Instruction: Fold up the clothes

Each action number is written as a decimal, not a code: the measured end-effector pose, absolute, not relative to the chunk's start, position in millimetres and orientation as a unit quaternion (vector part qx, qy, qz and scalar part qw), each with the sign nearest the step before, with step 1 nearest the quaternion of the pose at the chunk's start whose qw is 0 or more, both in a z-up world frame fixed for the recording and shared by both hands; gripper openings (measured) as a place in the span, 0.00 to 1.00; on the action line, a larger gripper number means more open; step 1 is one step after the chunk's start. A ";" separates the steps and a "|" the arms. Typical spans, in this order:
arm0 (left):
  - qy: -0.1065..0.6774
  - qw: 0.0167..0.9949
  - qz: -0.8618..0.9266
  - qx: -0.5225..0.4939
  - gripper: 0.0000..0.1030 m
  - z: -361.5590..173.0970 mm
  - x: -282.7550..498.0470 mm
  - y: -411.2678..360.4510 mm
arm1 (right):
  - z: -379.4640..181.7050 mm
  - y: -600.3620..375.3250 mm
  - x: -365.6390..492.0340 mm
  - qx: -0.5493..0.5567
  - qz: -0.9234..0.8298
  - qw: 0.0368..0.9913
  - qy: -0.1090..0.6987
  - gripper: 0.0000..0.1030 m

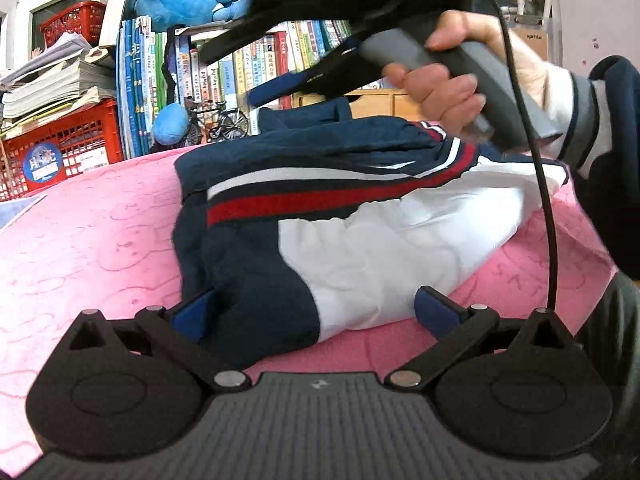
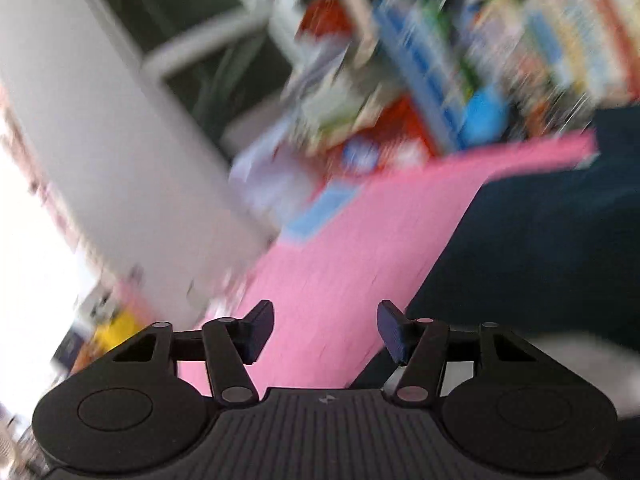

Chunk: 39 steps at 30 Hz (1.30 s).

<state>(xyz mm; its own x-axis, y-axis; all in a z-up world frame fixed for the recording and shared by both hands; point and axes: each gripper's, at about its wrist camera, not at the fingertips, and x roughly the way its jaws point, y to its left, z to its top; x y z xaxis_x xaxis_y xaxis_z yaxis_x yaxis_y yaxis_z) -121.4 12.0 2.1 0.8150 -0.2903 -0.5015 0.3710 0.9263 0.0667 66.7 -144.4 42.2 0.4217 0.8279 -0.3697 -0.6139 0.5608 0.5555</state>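
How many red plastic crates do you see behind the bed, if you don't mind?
2: one red crate high on the left by the window, another red crate lower left beneath stacked papers. Others may be hidden.

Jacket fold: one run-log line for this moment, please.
jacket: bunched on pink cover | left gripper: open, straddling hem | right gripper: open, empty

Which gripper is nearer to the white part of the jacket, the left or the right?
Left. The left gripper has the white part of the jacket between its open fingers; the right gripper is open over the pink cover, beside navy cloth.
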 end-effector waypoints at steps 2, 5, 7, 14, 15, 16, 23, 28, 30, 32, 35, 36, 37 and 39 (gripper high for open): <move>0.237 0.954 -0.159 0.085 1.00 9.8 -123.8 19.6 | 53.7 -168.2 63.2 0.129 0.376 0.869 0.295 0.74; 0.225 0.959 -0.154 0.070 1.00 21.5 -117.3 31.7 | 59.7 -204.0 53.0 0.034 0.289 0.914 0.282 0.82; 0.225 0.963 -0.137 0.067 1.00 25.4 -107.9 34.7 | 53.0 -236.8 43.4 -0.012 0.240 0.929 0.281 0.86; 0.261 0.961 -0.093 0.011 1.00 21.1 -67.5 38.6 | 6.0 -311.3 21.7 -0.095 0.174 0.925 0.323 0.88; 0.266 0.959 -0.098 -0.005 1.00 20.2 -64.1 40.5 | -1.1 -311.0 21.9 -0.113 0.169 0.923 0.326 0.88; 0.269 0.958 -0.101 -0.016 1.00 19.7 -61.9 40.3 | -9.1 -309.3 24.0 -0.128 0.165 0.922 0.327 0.88; 0.270 0.958 -0.092 0.011 0.97 17.4 -56.0 22.0 | -14.5 -311.8 24.6 -0.052 0.174 0.931 0.318 0.30; 0.270 0.958 -0.091 0.035 0.97 14.0 -53.1 10.1 | 4.8 -335.9 14.4 -0.008 0.124 0.954 0.271 0.29; 0.267 0.959 -0.087 0.033 0.97 14.8 -51.4 7.8 | 4.4 -349.4 14.0 0.011 0.098 0.956 0.275 0.29; 0.261 0.960 -0.096 0.023 0.97 17.9 -50.3 8.6 | 1.1 -361.5 12.7 0.018 0.087 0.956 0.279 0.38; 0.265 0.958 -0.106 0.007 0.98 19.6 -44.2 9.7 | -5.0 -375.0 4.1 0.031 0.097 0.955 0.278 0.72; 0.270 0.957 -0.106 0.004 0.98 18.2 -42.1 9.1 | -6.6 -376.9 0.4 0.031 0.101 0.956 0.275 0.74; 0.275 0.955 -0.107 0.002 0.98 16.3 -40.0 8.1 | -8.0 -378.6 -3.4 0.031 0.105 0.956 0.272 0.75; 0.284 0.953 -0.109 -0.002 0.98 12.6 -37.3 6.6 | -10.4 -379.3 -8.5 0.021 0.117 0.955 0.270 0.76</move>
